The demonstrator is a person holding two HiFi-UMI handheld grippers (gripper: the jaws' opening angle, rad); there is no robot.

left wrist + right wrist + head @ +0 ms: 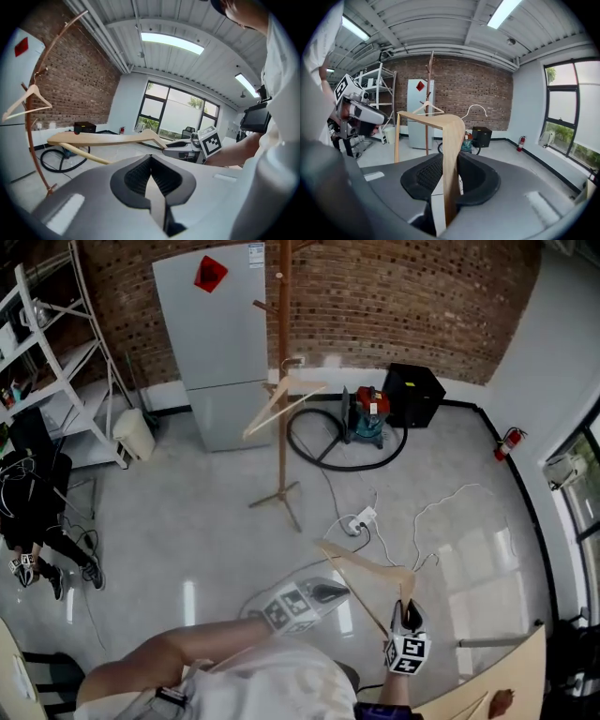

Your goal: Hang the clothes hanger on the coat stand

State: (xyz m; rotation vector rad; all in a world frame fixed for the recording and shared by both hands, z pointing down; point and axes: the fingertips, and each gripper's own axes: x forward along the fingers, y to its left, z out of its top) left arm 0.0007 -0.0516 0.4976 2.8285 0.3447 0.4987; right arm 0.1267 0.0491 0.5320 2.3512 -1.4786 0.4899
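Right gripper [406,613] had its fingers clamped on one arm of the wooden hanger [361,568]. Left gripper [328,593] sat just beside it, fingers together, holding nothing. Coat stand [282,409] stood well apart, with open floor [187,540] between and cables [361,521] near its base.

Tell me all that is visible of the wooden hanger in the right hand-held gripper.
The wooden hanger is pale, smooth wood: two sloping arms, a straight lower bar and a thin whitish wire hook. It carries no garment. The right hand-held gripper is shut on one arm beside the middle bend and holds it in the air, well away from the coat stand. Nothing else touches it.
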